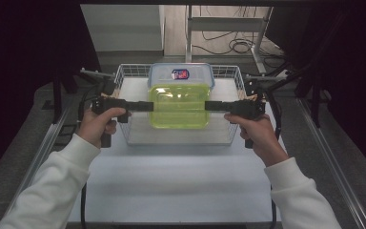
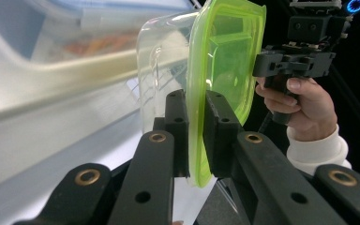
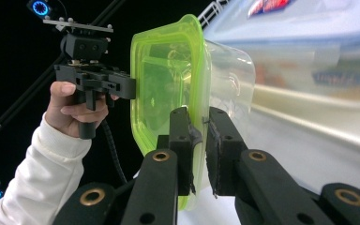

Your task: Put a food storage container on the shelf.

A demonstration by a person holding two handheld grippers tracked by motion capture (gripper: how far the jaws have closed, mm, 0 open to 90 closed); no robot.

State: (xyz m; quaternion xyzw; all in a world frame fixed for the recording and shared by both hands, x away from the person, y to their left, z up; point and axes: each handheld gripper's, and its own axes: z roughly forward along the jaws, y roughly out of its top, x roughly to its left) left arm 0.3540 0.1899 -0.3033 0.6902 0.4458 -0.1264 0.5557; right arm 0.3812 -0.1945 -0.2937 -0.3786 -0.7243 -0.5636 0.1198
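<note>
A clear box with a lime-green lid (image 1: 178, 106) sits level over the wire basket (image 1: 178, 141), held from both sides. My left gripper (image 1: 149, 106) is shut on the lid's left rim, and my right gripper (image 1: 207, 106) is shut on its right rim. In the left gripper view the jaws (image 2: 195, 101) pinch the green rim (image 2: 225, 61), and the right gripper (image 2: 265, 63) shows at the far edge. In the right gripper view the jaws (image 3: 199, 117) clamp the same lid (image 3: 164, 79), with the left gripper (image 3: 124, 86) opposite. Whether the box rests on the basket floor I cannot tell.
A second clear box with a blue lid and a sticker (image 1: 181, 73) stands at the back of the basket, just behind the held box. The basket sits on a white tabletop (image 1: 181, 176) with metal rails (image 1: 43, 148) along both sides. Dark drapes surround the table.
</note>
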